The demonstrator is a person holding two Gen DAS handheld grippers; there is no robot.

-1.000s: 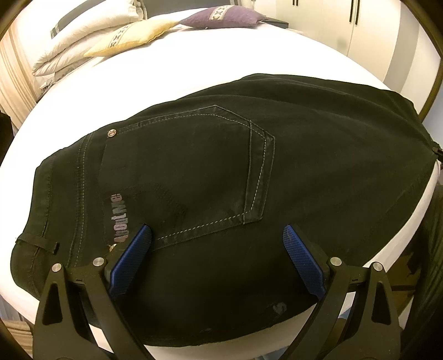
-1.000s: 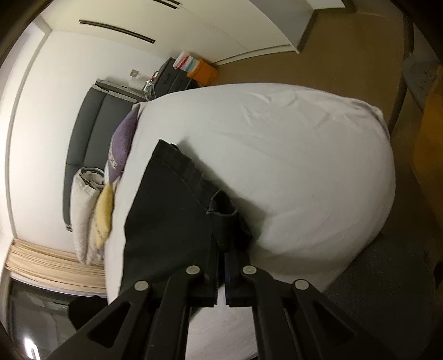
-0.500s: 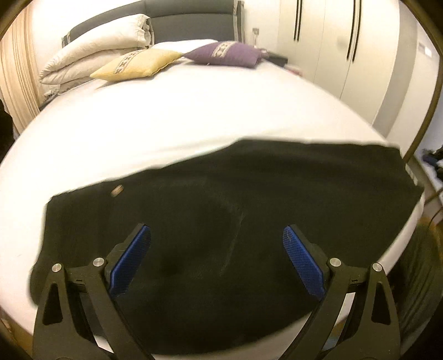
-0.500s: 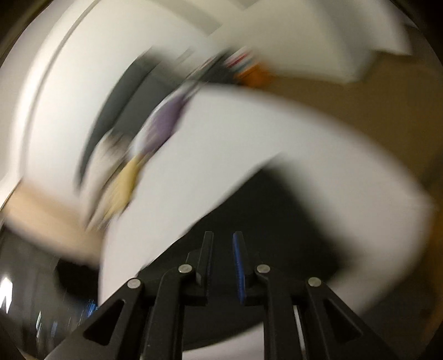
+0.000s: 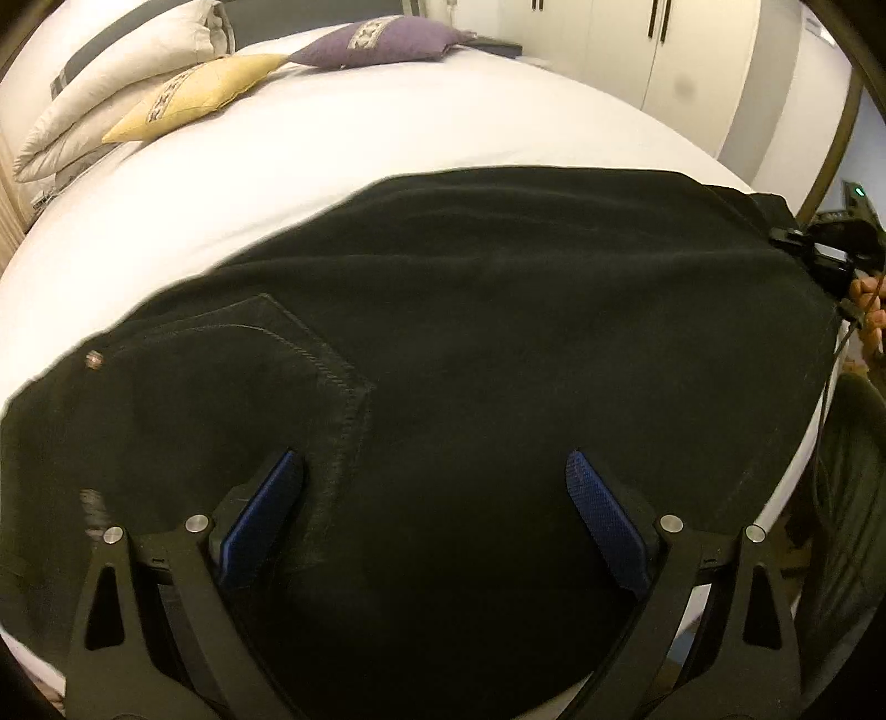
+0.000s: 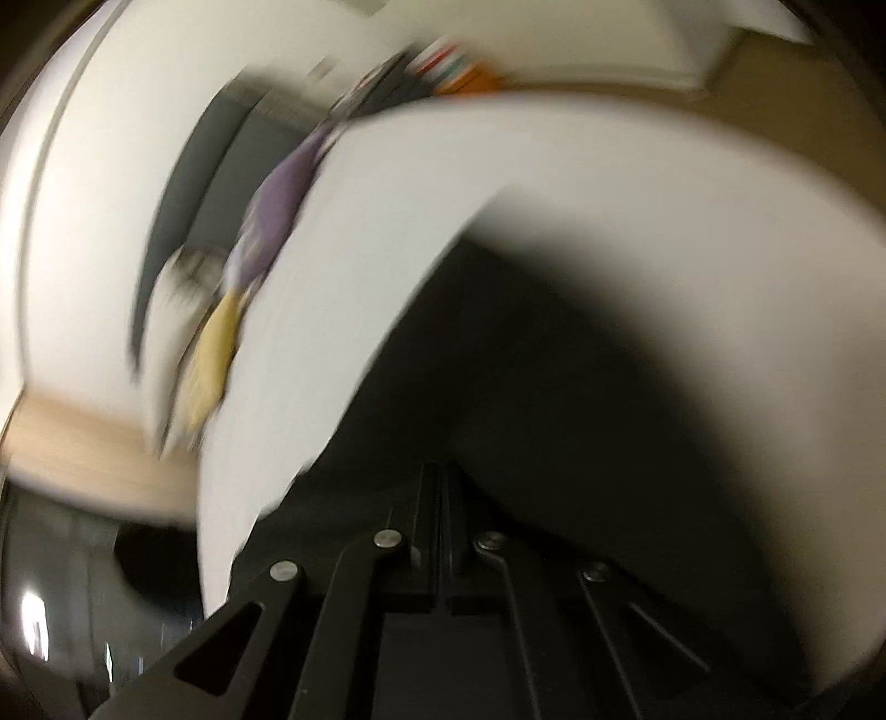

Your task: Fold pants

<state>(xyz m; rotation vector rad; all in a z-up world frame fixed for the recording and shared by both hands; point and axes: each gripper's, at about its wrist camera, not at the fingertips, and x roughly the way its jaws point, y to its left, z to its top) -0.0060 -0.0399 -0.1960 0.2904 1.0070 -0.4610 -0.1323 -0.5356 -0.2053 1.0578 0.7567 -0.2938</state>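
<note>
Left wrist view: black denim pants (image 5: 498, 332) lie spread across the white-sheeted bed (image 5: 387, 144), back pocket (image 5: 238, 387) up, waistband end toward 9 o'clock, leg end toward 3 o'clock. My left gripper (image 5: 434, 487) hovers over the cloth near 6 o'clock, its blue-padded fingers (image 5: 260, 515) spread wide, grasping nothing. At 3 o'clock, by the leg hem, I can make out the other tool and part of my hand (image 5: 869, 310).

Right wrist view: heavily blurred. The right gripper (image 6: 443, 493) has its fingers pressed together, with dark cloth (image 6: 554, 387) running up to them. I judge they are clenched on the hem, but the blur hides the actual pinch, so I cannot tell for certain.

Step in hand, as I read it: carry the leg end over toward the waistband. To do it well I would keep the hem taut and level, pin the waistband side with the left fingers so the pants don't slide on the sheet, and land hem on waistband squarely.

Writing: a pale mark near 8 o'clock on the waistband is too smeared to read. A yellow cushion (image 5: 194, 94) and a purple cushion (image 5: 382, 39) sit at 11 to 12 o'clock, well apart from the pants.
</note>
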